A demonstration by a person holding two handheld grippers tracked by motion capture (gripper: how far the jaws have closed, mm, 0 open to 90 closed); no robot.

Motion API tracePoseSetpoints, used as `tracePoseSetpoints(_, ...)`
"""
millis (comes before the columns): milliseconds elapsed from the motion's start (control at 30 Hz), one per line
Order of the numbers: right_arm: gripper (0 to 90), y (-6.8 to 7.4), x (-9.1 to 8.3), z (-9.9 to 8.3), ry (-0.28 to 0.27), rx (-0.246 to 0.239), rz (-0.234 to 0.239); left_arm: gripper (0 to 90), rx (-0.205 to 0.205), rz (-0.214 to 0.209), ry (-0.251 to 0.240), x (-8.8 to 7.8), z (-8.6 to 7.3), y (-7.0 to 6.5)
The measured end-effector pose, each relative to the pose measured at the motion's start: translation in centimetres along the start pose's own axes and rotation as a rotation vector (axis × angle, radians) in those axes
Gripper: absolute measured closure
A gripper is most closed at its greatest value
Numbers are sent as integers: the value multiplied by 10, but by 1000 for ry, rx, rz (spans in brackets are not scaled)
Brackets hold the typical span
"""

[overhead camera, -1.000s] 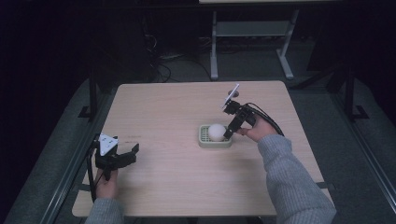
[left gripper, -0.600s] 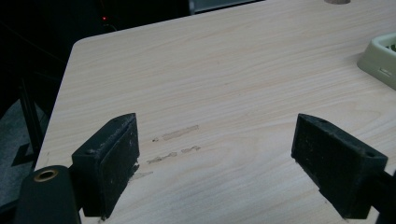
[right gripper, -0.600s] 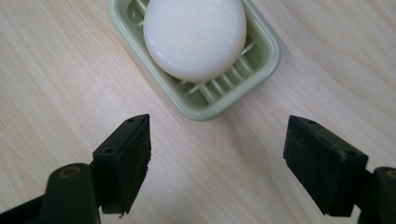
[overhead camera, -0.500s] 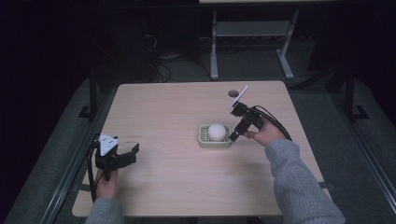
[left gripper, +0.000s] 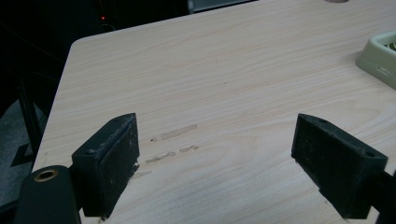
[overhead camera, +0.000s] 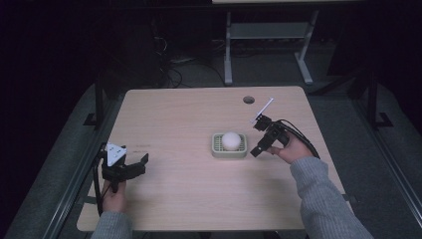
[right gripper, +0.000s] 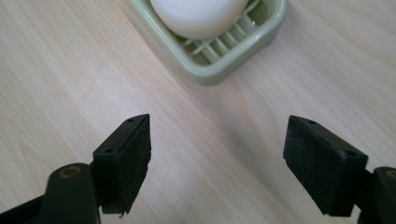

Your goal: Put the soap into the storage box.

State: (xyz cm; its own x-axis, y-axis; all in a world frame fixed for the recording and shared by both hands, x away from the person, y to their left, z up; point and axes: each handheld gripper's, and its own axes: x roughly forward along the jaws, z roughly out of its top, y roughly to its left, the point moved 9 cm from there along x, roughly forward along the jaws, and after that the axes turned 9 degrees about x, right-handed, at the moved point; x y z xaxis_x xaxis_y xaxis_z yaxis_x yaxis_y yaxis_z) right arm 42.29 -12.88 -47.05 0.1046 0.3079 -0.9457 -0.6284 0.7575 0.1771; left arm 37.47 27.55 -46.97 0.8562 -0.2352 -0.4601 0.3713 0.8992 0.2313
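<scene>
Now | soap [right gripper: 201, 14] in dish [right gripper: 233, 56] just ahead of right tongs [right gripper: 217, 158] | both tongs wide

My right gripper view cuts off the top of the soap [right gripper: 200, 16] and the far side of the dish [right gripper: 233, 51]. My left gripper view catches just a dish corner [left gripper: 380, 58] at the edge.
</scene>
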Motion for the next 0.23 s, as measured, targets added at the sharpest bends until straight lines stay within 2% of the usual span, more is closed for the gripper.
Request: tracePoseSetpoints(233,228,-5,2,-21,-13,19,8,148,7,1,3,1,0,1)
